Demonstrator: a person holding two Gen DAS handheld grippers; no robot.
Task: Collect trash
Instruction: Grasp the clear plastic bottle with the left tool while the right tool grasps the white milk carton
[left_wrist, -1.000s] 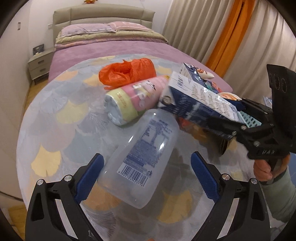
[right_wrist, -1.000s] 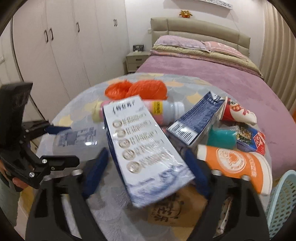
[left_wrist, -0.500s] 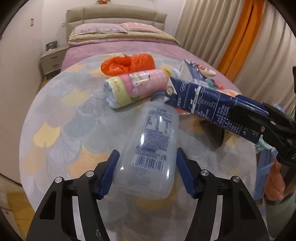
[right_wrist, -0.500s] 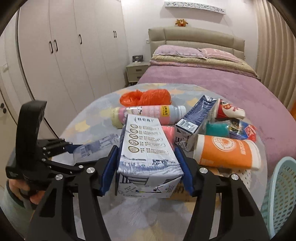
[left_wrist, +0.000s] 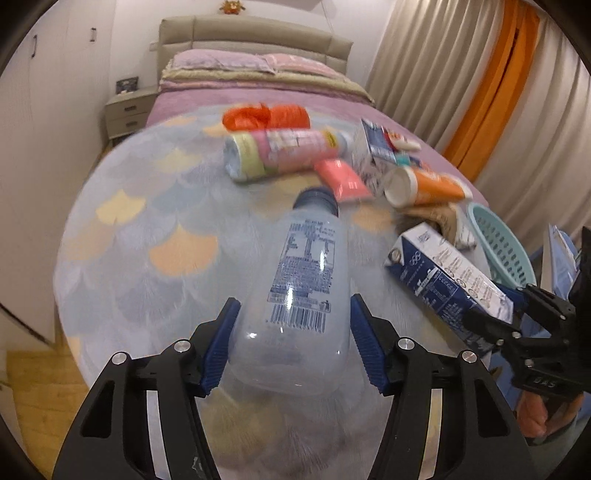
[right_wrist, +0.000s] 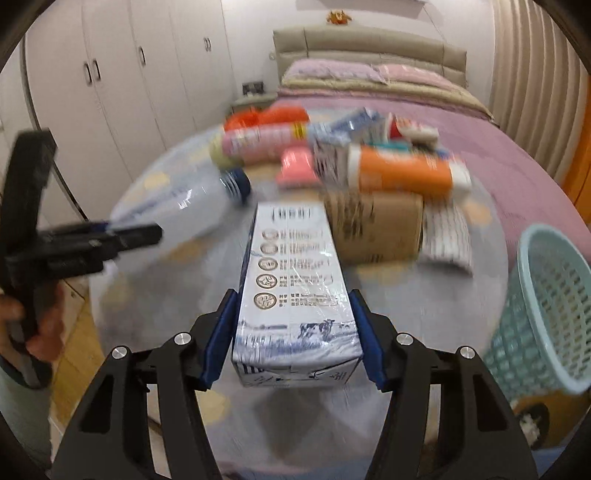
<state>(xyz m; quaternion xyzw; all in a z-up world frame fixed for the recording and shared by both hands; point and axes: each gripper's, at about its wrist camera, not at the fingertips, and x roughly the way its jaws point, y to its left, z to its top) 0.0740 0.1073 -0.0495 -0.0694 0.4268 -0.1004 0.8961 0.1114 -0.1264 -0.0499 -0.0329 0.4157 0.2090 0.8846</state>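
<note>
While both blue-padded tools are loaded, each grip reads plainly: the left hand-held gripper (left_wrist: 293, 341) has its pads pressed on the base of a clear plastic bottle (left_wrist: 301, 295), blue cap pointing away, and the right hand-held gripper (right_wrist: 293, 338) clamps the lower end of a blue-and-white milk carton (right_wrist: 295, 295), held lengthwise over the tabletop (left_wrist: 147, 236). Just to the right of that carton, at the tabletop's edge, a teal mesh basket (right_wrist: 546, 314) stands tilted. Beyond the held items lies a brown cardboard box (right_wrist: 376, 229) with a striped packet (right_wrist: 447, 236) beside it. Further back sit an orange paper cup (right_wrist: 402, 171) on its side, a pink flat item (right_wrist: 297, 168), a second carton (left_wrist: 369, 155), and a pink-and-green bottle (left_wrist: 280, 153) lying down. An orange plastic bag (left_wrist: 266, 115) lies at the far rim. A bed (left_wrist: 258, 77) with purple cover stands behind
</note>
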